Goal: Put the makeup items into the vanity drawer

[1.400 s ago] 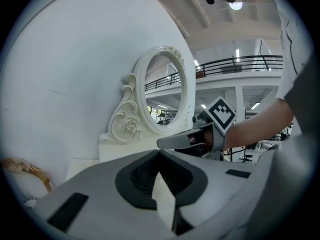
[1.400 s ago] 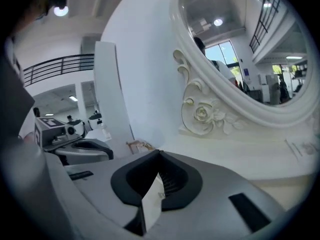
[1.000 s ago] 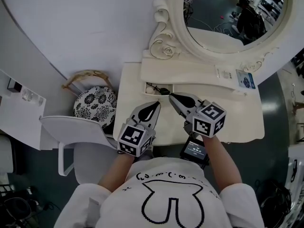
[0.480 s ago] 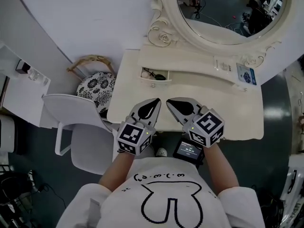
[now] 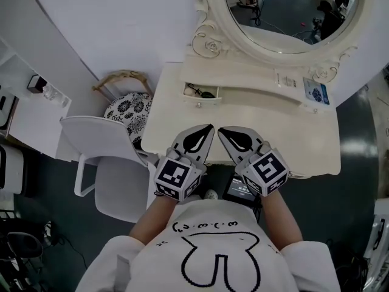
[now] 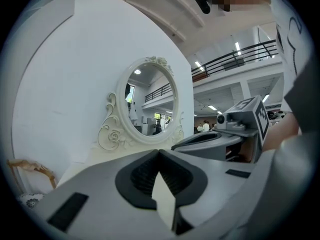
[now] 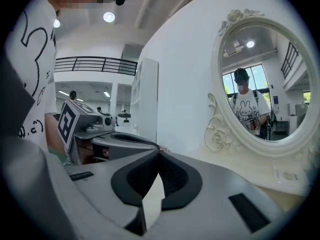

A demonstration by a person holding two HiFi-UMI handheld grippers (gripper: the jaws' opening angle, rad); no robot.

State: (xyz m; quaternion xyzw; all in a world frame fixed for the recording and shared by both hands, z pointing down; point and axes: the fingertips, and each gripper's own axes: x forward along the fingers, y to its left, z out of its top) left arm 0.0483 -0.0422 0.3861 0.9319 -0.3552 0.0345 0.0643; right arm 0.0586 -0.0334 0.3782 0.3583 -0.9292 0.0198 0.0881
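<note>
The cream vanity table (image 5: pixel 273 140) has a small drawer (image 5: pixel 203 101) standing open at its back left. Dark makeup items (image 5: pixel 201 92) lie inside the drawer. My left gripper (image 5: pixel 209 127) and right gripper (image 5: pixel 220 130) hover side by side over the table's front edge, well short of the drawer. Both are shut with nothing between their jaws. In the left gripper view the left gripper (image 6: pixel 159 152) points toward the oval mirror (image 6: pixel 150 106), with the right gripper's body (image 6: pixel 220 138) beside it. In the right gripper view the right gripper (image 7: pixel 159 154) is also shut and empty.
An ornate oval mirror (image 5: pixel 285 14) rises behind the table. A white chair (image 5: pixel 100 160) and a black-and-white patterned cushion (image 5: pixel 130 111) stand to the left. A white shelf (image 5: pixel 30 105) is further left. A small black device with a screen (image 5: pixel 243 190) sits at the person's waist.
Both grippers have drawn back from the drawer to the table's front edge. The right gripper, whose tip was at the drawer, has also rolled. The drawer stays open.
</note>
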